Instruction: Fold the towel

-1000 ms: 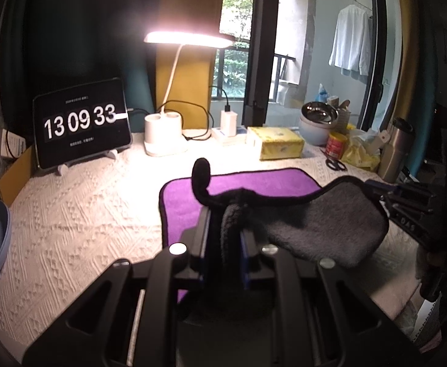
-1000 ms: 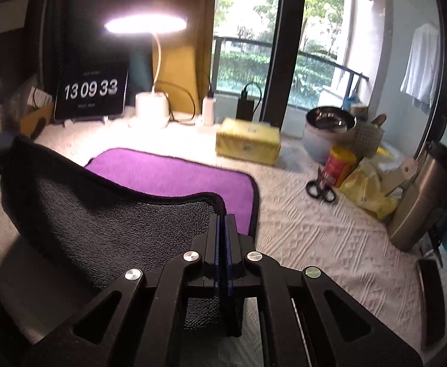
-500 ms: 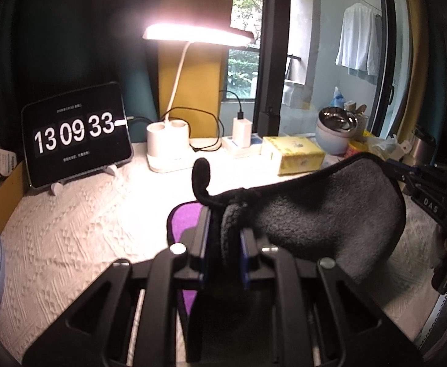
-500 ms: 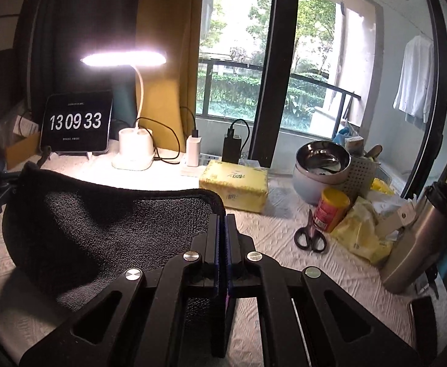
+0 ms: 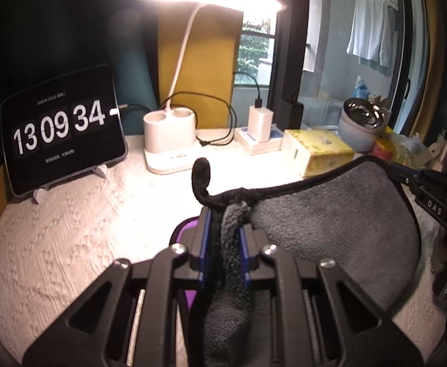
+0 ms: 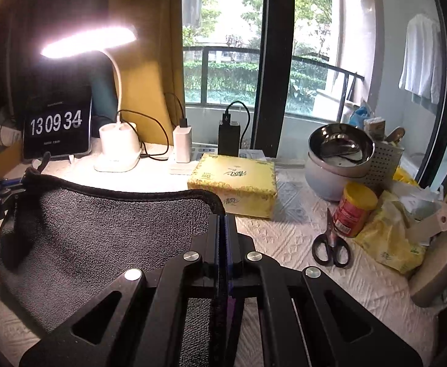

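Towel (image 5: 330, 229) is held up off the table, short of the lamp base (image 5: 170, 140), a corner pinched tight in each gripper: left (image 5: 223, 232), right (image 6: 222, 235). Both corners should be carried forward level, edge kept taut, then laid down square.

Fuzzy grey terry towel (image 5: 330, 223); textured white tablecloth (image 5: 70, 229); shiny steel bowl (image 6: 341, 146).

"13 09 34" on clock tablet (image 5: 61, 128)
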Demonstrator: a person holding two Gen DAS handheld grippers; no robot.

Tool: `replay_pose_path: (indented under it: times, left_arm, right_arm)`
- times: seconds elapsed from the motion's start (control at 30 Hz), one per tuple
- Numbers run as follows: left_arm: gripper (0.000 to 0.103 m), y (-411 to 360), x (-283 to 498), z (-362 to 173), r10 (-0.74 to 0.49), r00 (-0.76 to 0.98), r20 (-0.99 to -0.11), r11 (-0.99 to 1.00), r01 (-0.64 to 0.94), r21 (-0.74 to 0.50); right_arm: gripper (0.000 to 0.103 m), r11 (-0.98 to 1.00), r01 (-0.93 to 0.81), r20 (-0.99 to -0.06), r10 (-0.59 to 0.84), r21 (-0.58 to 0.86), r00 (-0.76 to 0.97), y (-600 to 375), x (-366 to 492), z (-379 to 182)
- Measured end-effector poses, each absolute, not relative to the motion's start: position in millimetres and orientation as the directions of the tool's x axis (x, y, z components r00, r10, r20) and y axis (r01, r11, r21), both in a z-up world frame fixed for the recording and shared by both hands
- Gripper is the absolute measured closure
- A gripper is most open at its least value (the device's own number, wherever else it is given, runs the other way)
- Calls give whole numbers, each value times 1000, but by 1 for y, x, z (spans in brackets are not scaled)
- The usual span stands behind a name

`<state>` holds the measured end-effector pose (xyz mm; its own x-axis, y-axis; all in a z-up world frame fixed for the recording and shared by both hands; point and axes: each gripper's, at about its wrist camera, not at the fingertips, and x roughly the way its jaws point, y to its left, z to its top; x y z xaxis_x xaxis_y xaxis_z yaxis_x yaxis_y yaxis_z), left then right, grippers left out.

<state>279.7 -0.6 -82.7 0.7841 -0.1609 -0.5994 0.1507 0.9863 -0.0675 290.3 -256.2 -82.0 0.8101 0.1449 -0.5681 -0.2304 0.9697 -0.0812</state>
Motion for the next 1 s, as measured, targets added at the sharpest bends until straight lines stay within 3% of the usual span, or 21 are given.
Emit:
replay_pose_path:
  times: [0.33, 0.5, 0.53, 0.57, 0.63, 0.67, 0.8, 1.0]
  left_arm:
    - [79, 5, 331, -131, -145, 642, -753, 989, 109, -98]
    - [72, 7, 335, -132, -137, 629, -765, 991, 91, -102]
    - [57, 8, 336, -132, -128, 627, -768, 992, 83, -98]
    - [32, 9, 335, -131, -125, 628, -768, 992, 77, -99]
    - [7, 13, 332, -126, -138, 637, -759, 990, 70, -121]
    - [6, 14, 330, -123, -140, 641, -755, 990, 67, -126]
    - [6, 17, 321, -113, -125, 656, -745, 992, 58, -116]
    - [6, 16, 300, -98, -143, 676, -723, 989, 63, -136]
  right_arm:
    - [99, 965, -192, -669, 25, -177, 742, -245, 325, -121]
    - [99, 965, -179, -712, -11, -192, 702, -245, 336, -130]
    - [99, 965, -175, -713, -16, -194, 701, -246, 336, -130]
    - [99, 966, -167, -712, -24, -197, 701, -246, 335, -129]
    - [99, 970, -149, -711, -34, -193, 702, -249, 334, -128]
    - [98, 972, -141, -711, -36, -189, 702, -250, 333, -127]
    - [73, 978, -114, -699, -42, -175, 714, -253, 323, -118]
    - [70, 980, -122, -667, -14, -156, 745, -251, 299, -94]
